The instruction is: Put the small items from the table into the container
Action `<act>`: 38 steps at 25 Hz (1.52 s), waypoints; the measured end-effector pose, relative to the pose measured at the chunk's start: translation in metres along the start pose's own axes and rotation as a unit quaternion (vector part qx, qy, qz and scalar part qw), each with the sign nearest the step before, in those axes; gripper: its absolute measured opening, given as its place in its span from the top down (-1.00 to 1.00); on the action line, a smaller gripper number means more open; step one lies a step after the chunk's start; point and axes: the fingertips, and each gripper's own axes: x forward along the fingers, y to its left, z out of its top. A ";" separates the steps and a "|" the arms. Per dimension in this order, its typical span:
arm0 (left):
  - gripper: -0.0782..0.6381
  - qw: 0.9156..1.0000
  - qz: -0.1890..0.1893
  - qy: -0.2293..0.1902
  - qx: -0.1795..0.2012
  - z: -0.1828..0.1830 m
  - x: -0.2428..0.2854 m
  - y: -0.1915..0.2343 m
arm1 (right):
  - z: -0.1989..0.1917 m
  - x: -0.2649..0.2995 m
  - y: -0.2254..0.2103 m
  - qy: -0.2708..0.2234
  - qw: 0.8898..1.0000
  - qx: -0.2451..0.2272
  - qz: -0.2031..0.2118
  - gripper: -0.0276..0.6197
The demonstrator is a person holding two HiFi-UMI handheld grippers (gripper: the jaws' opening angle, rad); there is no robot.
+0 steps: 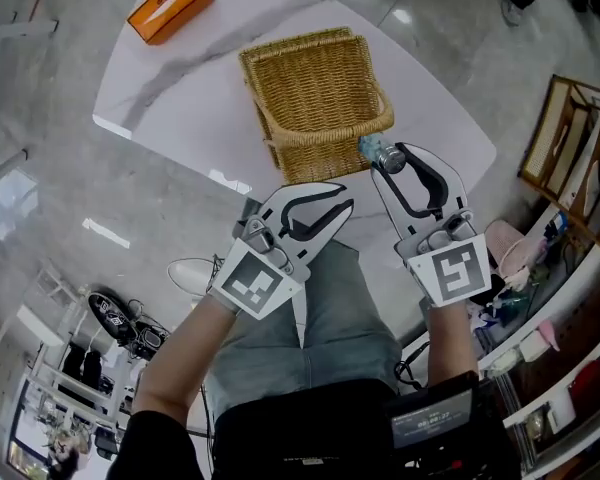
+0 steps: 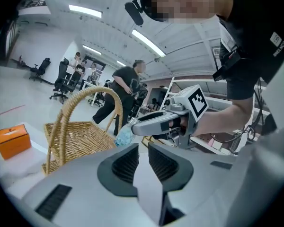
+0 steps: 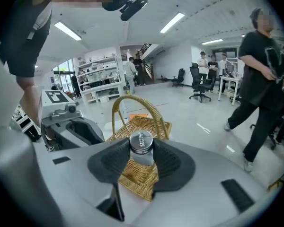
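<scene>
Bottle (image 3: 142, 149) at the near corner of the basket (image 1: 330, 134), not yet inside.
Right gripper (image 1: 388, 158) has its jaws closed on the bottle's body. It is better to carry it over the rim and lower it before opening. Left gripper (image 1: 338, 200) is empty, with only a narrow gap between its jaws.

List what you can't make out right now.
Body of the bottle: right gripper view, mostly covered by the jaws; head view, too small.
Inside of the basket: right gripper view, blocked by bottle and jaws.
Print on the orange box: head view, too small.
</scene>
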 end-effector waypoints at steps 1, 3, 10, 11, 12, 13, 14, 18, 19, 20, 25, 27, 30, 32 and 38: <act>0.65 1.000 0.004 -0.002 -0.001 0.000 -0.006 0.004 | 0.001 0.006 0.006 0.005 1.000 0.001 0.003 0.43; 0.65 1.000 0.011 -0.004 -0.006 -0.003 -0.015 0.011 | 0.001 0.016 0.015 0.012 1.000 0.004 0.005 0.43; 0.65 0.999 0.030 -0.013 -0.020 -0.017 -0.048 0.030 | 0.006 0.055 0.031 0.008 1.000 -0.025 0.012 0.43; 0.65 0.999 0.033 -0.015 -0.022 -0.018 -0.053 0.032 | 0.005 0.061 0.034 0.012 1.000 -0.026 0.011 0.43; 0.65 0.999 0.036 -0.016 -0.023 -0.020 -0.057 0.035 | 0.005 0.066 0.036 0.015 0.999 -0.030 0.011 0.43; 0.65 0.999 0.040 -0.018 -0.025 -0.021 -0.061 0.037 | 0.004 0.070 0.037 0.020 0.999 -0.035 0.009 0.43; 0.65 0.999 0.043 -0.019 -0.026 -0.022 -0.063 0.040 | 0.003 0.074 0.037 0.023 0.999 -0.041 0.008 0.43; 0.65 0.998 0.053 -0.023 -0.029 -0.026 -0.074 0.051 | 0.005 0.083 0.040 0.023 0.999 -0.046 0.005 0.43; 0.65 0.998 0.055 -0.023 -0.030 -0.027 -0.076 0.053 | 0.007 0.084 0.040 0.022 0.999 -0.045 0.004 0.43; 0.65 0.998 0.057 -0.024 -0.031 -0.028 -0.078 0.055 | 0.008 0.085 0.040 0.021 0.999 -0.045 0.003 0.43; 0.65 0.997 0.059 -0.024 -0.034 -0.027 -0.080 0.060 | 0.009 0.085 0.040 0.020 0.999 -0.045 0.001 0.43; 0.65 0.997 0.058 -0.026 -0.033 -0.025 -0.078 0.060 | 0.009 0.084 0.039 0.017 0.999 -0.044 0.001 0.43; 0.65 0.998 0.055 -0.027 -0.032 -0.024 -0.076 0.060 | 0.011 0.082 0.040 0.007 0.999 -0.046 0.003 0.43; 0.65 0.998 0.053 -0.026 -0.033 -0.024 -0.075 0.058 | 0.012 0.081 0.040 0.000 0.999 -0.046 0.002 0.43; 0.65 0.998 0.044 -0.021 -0.025 -0.023 -0.068 0.052 | 0.006 0.074 0.037 -0.007 1.000 -0.027 0.005 0.42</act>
